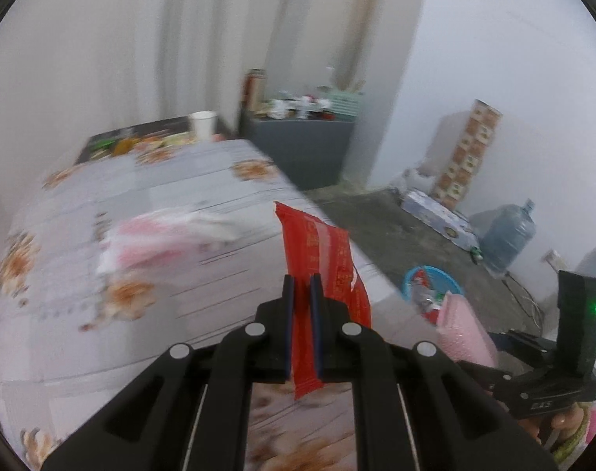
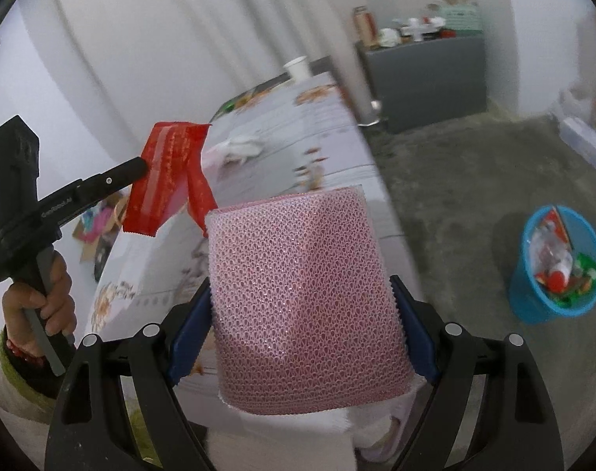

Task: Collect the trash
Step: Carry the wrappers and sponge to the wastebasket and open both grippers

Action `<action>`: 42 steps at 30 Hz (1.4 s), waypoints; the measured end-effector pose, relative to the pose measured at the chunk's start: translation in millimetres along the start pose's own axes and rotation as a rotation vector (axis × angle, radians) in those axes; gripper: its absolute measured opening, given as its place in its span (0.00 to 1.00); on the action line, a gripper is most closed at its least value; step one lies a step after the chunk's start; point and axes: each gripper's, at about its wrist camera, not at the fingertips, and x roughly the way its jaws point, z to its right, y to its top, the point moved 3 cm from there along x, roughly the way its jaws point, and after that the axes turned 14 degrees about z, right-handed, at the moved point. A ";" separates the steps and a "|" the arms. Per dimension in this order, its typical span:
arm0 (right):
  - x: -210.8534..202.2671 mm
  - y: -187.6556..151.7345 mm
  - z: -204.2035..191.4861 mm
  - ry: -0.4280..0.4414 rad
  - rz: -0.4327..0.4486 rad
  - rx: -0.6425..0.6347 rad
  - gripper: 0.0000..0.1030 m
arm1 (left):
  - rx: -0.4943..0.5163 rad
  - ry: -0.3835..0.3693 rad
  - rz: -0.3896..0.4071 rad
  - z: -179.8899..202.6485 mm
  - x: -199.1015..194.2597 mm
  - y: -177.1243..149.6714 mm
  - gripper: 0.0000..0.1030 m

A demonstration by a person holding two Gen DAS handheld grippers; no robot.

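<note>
left wrist view: the left gripper [image 1: 302, 280] is pinching a red wrapper [image 1: 321, 259] between its dark blue fingers [image 1: 289, 294] – the two are closed tight on the thin foil, which is sticking up past the tips and hanging out below them. under it the bench [image 1: 180, 204], covered in a grey cloth with orange flowers, is blurring. a crumpled pink-and-white plastic bag [image 1: 164, 241] is lying on the cloth, apart from the wrapper. a white paper cup [image 1: 203, 123] is standing at the far end. on the floor to the right a blue bin [image 1: 429, 284] is showing, partly hidden behind a pink sponge [image 1: 460, 324] that the right gripper [image 1: 533, 380] is carrying at the frame edge. a water jug [image 1: 509, 237] is sitting by the wall.

right wrist view: the right gripper [image 2: 303, 333] is clamping the pink sponge [image 2: 303, 298], a mesh-covered block, between its blue fingers [image 2: 190, 333] – one pressing on each side. to the left, a hand [image 2: 42, 294] is gripping the handle of the left gripper [image 2: 141, 165], whose tip is holding the red wrapper [image 2: 164, 180] in the air above the bench [image 2: 282, 133]. the blue bin [image 2: 553, 263] is standing on the floor well to the right, filled with red, white and green trash.
</note>
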 end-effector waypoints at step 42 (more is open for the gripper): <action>3.5 -13.6 443.3 -0.493 0.160 0.937 0.91 | 0.451 -0.342 -0.561 368.2 396.3 -122.8 0.59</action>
